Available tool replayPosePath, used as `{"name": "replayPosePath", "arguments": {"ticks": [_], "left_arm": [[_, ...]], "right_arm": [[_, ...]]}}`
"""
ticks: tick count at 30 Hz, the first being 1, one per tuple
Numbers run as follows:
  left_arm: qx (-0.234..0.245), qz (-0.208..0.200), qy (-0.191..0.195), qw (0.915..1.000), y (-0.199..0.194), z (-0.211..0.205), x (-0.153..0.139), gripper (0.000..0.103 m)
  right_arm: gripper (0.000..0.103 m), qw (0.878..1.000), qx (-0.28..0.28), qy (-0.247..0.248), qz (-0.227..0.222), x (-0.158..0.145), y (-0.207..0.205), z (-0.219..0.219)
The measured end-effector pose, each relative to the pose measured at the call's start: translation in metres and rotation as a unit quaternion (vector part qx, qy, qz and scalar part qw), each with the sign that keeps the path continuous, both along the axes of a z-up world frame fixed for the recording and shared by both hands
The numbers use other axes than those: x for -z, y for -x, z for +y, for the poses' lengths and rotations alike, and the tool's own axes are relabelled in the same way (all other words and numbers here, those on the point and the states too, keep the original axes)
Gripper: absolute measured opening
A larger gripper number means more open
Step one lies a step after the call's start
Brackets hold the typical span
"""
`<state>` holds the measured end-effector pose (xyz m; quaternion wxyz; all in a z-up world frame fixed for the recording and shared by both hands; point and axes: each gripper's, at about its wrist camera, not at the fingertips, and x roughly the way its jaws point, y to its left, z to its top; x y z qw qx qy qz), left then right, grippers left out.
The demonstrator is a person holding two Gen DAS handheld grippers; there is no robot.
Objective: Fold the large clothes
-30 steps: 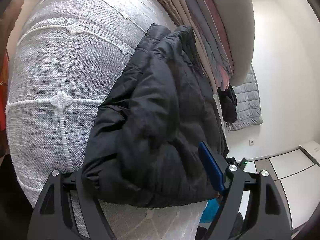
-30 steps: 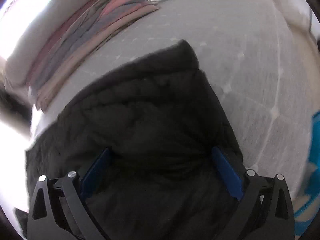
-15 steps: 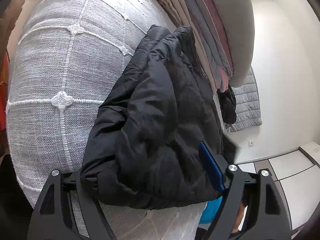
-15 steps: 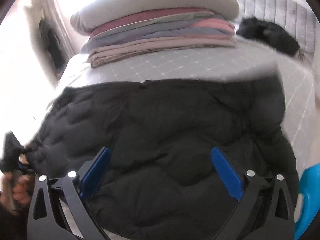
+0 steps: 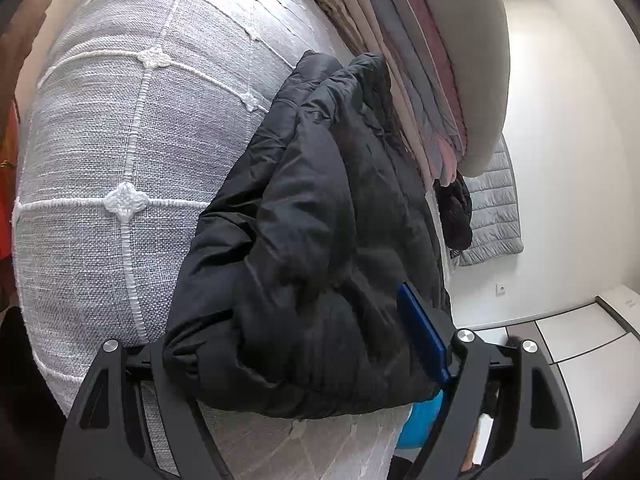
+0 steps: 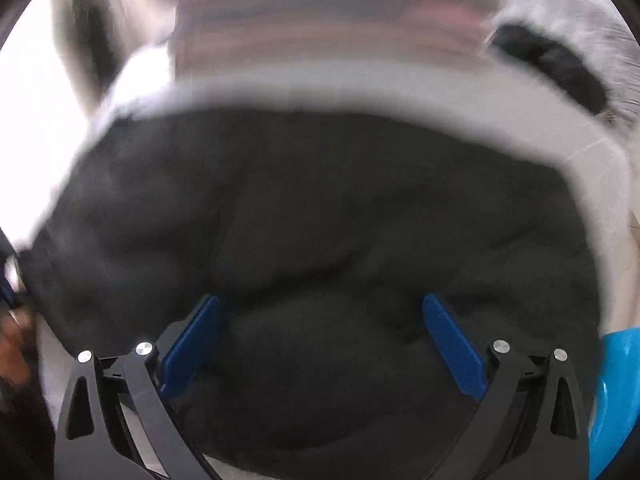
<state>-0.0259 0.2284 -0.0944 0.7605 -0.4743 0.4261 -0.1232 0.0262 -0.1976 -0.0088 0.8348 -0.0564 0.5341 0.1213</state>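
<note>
A bed covered in a grey woven bedspread with white stitched grid lines and white rosettes (image 5: 120, 152) fills the left half of the left wrist view. A stack of folded fabrics in beige, grey, maroon and pink (image 5: 404, 60) lies on it, topped by a pale grey cushion (image 5: 476, 48). The plain white wall (image 5: 560, 160) carries a small white socket (image 5: 500, 288). The floor has pale tiles with dark joints (image 5: 576, 332). The right wrist view is blurred, with bright light at left.

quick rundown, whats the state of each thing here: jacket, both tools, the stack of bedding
black jacket: bunched in a folded heap on the grey bedspread
left tool: open, fingers astride the jacket's near end
right tool: open, above the jacket
stacked linens: folded, piled
</note>
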Motion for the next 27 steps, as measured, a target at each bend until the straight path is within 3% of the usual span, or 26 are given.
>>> {"name": "replayPosePath", "arguments": {"ticks": [2, 5, 9, 10, 12, 14, 16, 18, 21, 25, 27], "left_arm": [[0.000, -0.001, 0.001, 1.0000, 0.000, 0.000, 0.000, 0.075], [0.001, -0.002, 0.002, 1.0000, 0.001, 0.000, 0.000, 0.075], [0.000, -0.001, -0.001, 1.0000, 0.001, 0.000, 0.000, 0.075], [-0.001, 0.000, -0.002, 1.0000, 0.001, -0.001, -0.001, 0.075], [-0.002, -0.001, -0.003, 1.0000, 0.001, -0.002, -0.001, 0.075], [-0.005, -0.005, -0.001, 1.0000, 0.002, -0.001, -0.001, 0.073], [-0.007, -0.003, -0.003, 1.0000, 0.003, 0.000, 0.001, 0.067], [-0.009, 0.001, -0.002, 1.0000, 0.004, 0.003, 0.003, 0.058], [-0.014, 0.004, 0.000, 0.9999, 0.005, 0.006, 0.006, 0.051], [-0.017, 0.005, -0.004, 0.9998, 0.007, 0.008, 0.007, 0.042], [-0.017, 0.004, -0.005, 0.9998, 0.009, 0.009, 0.008, 0.036]], "right_arm": [[0.098, 1.000, 0.007, 0.002, -0.009, 0.007, -0.001, 0.004], [0.097, 0.999, 0.023, -0.034, -0.023, -0.007, 0.007, -0.001], [0.097, 0.994, 0.002, -0.071, -0.084, -0.036, 0.034, 0.003], [0.097, 0.995, 0.001, -0.068, -0.076, -0.033, 0.034, 0.005], [0.098, 0.998, -0.013, -0.055, -0.003, -0.005, 0.023, 0.010], [0.098, 0.995, 0.000, -0.096, 0.002, -0.008, 0.022, 0.000], [0.097, 0.978, 0.028, -0.209, -0.005, -0.028, 0.025, -0.028], [0.097, 0.963, 0.061, -0.261, -0.018, -0.044, 0.032, -0.055], [0.097, 0.948, 0.103, -0.300, -0.024, -0.056, 0.043, -0.098], [0.097, 0.928, 0.196, -0.314, -0.047, -0.059, 0.068, -0.167], [0.097, 0.904, 0.262, -0.334, -0.057, -0.051, 0.088, -0.208]]}}
